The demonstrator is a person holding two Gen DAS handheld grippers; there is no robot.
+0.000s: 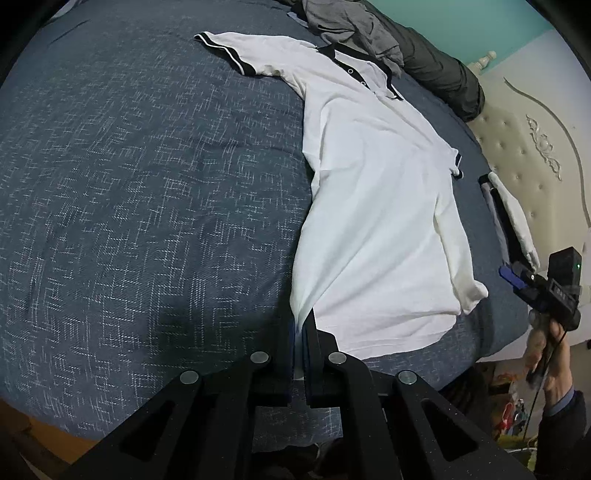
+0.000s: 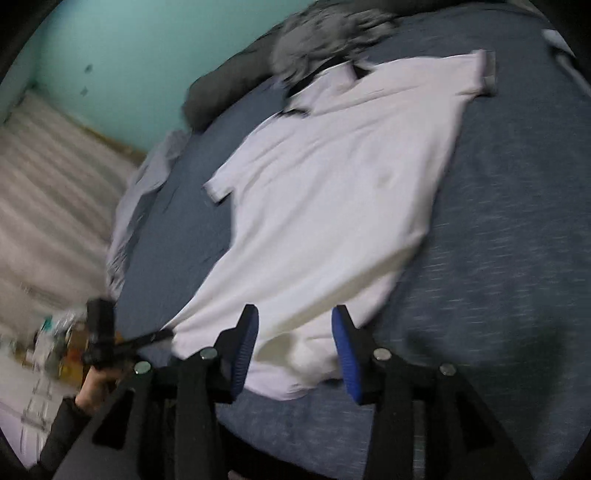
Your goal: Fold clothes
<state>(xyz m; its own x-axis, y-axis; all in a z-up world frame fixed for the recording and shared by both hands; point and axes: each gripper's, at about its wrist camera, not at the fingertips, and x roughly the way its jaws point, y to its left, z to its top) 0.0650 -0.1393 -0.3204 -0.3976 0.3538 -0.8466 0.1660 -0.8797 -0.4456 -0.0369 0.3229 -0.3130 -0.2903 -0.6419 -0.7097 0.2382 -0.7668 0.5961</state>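
While the white polo shirt (image 1: 373, 206) is lying spread face up on the dark blue bedspread (image 1: 147, 192), I am pinching its bottom hem corner with my left gripper (image 1: 300, 332), whose jaws are sitting nearly together with the cloth bunched between them. From that pinch the fabric is pulling into a taut ridge running up the shirt's side. My right gripper (image 2: 293, 343) is hovering with its jaws standing wide apart, its blue pads (image 2: 347, 358) straddling the other part of the hem without gripping it; that view is blurring, so I cannot tell whether the pads are touching the cloth. The shirt's dark collar (image 1: 369, 70) is pointing toward the far side of the bed, where a heap of grey clothes (image 1: 351, 26) is lying just beside it. A folded stack of garments (image 1: 509, 221) is resting near the bed's edge by the cream tufted headboard (image 1: 524, 155).
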